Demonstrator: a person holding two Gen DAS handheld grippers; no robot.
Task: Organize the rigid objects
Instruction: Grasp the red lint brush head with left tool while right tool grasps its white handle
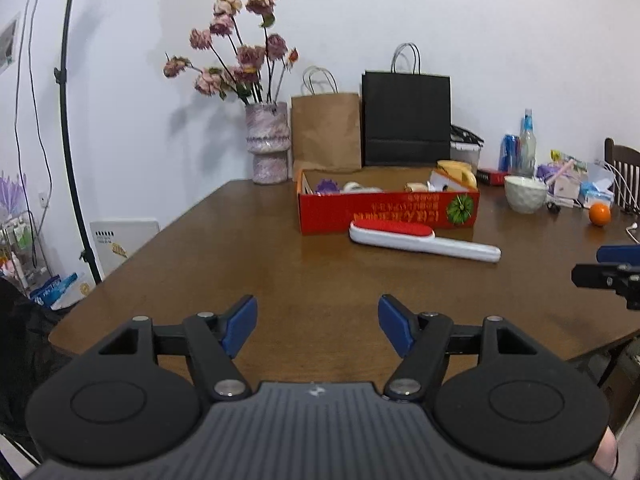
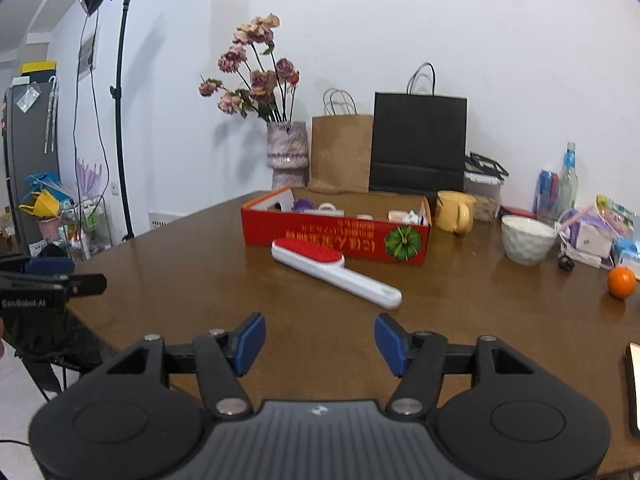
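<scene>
A: What are we looking at on the wooden table?

B: The task's thing is a lint brush: a white plastic body, long and flat, with a red bristle pad on its wider end and a plain white handle tapering off to the other. From the right wrist view we can see a hanging hole at the tip of the handle. It lies flat on the tabletop, just beside the near wall of the red cardboard box, roughly midway across the table and well back from the near edge.

A: And what do we have in the box?

B: Small items, a purple one and some white ones; we cannot tell what they are. Behind it, along the far edge by the wall, stand a vase of dried flowers, a brown paper bag and a black paper bag. Toward the right edge we see a white bowl and an orange.

A: Our grippers?

B: Both hang over the near edge. The left gripper has its blue pads spread with only tabletop between them. The right gripper is likewise parted and holds nothing. Neither touches the brush.
</scene>
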